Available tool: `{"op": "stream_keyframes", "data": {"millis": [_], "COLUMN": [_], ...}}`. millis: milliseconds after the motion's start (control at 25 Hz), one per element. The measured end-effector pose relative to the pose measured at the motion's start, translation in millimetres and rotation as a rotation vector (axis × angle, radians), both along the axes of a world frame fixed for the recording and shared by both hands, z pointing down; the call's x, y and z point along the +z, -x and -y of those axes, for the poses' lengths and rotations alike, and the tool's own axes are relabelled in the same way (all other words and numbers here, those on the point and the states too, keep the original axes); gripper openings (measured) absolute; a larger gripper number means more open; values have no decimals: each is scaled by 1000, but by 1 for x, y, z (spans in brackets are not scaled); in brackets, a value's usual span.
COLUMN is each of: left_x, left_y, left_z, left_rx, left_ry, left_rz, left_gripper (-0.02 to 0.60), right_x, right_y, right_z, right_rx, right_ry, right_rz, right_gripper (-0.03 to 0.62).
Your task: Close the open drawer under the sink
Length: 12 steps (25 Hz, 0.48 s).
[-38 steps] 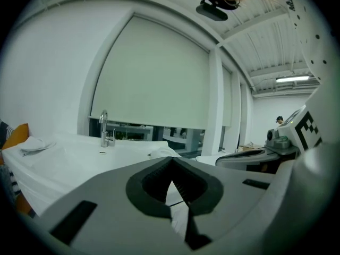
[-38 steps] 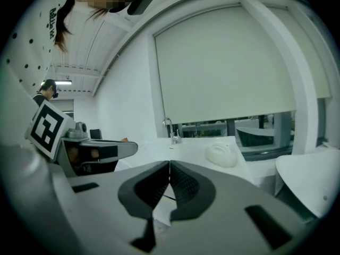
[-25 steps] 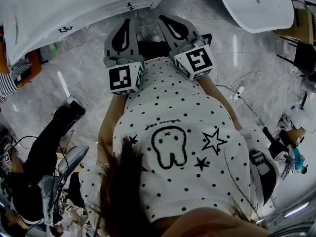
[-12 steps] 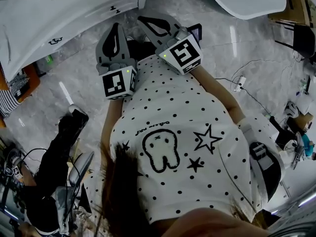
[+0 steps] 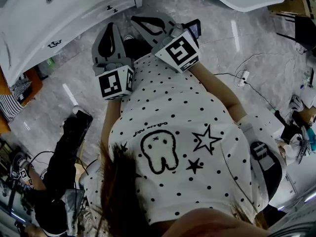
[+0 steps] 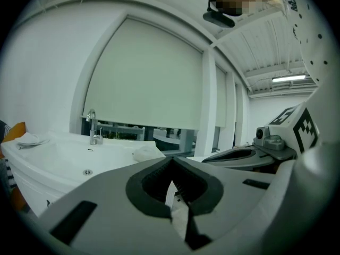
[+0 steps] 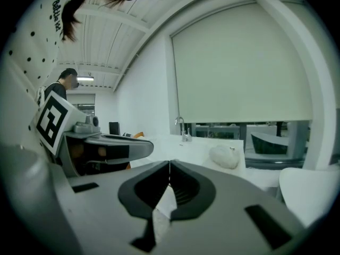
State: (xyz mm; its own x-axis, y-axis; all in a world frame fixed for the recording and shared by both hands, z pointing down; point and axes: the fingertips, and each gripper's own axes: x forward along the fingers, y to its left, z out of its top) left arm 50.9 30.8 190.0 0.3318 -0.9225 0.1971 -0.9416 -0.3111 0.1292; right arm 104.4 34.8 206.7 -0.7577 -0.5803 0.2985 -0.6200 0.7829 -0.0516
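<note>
Person's white dotted shirt [image 5: 173, 132] fills the centre and bottom of the head view. White sink cabinet [image 5: 29, 28] takes the upper left corner. Its drawer front [image 5: 98, 13], with a dark handle [image 5: 112, 7], sits just above the gripper tips, apart from both. From this angle I cannot tell how far out it stands.

2 grippers are held side by side at top centre.
- Left gripper [image 5: 112, 25]: jaws closed tip to tip, nothing between them.
- Right gripper [image 5: 134, 19]: jaws likewise closed and empty, angled toward the upper left.

Left gripper view: basin [image 6: 64, 153] at lower left, chrome faucet [image 6: 92, 125] behind it.
</note>
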Motion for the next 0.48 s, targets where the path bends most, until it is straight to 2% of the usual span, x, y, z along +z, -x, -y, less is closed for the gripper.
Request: {"op": "stream_keyframes", "data": {"millis": [480], "left_x": [6], "left_y": [-1], "left_z": [1], "left_rx": [-18], "left_ry": [40], "left_rz": [-23], "left_gripper": [5], "right_x": [-3], "right_y": [-5], "right_z": [1], "right_rx": [-8], "right_ry": [-5], "right_rz": [3], "right_gripper": [14]}}
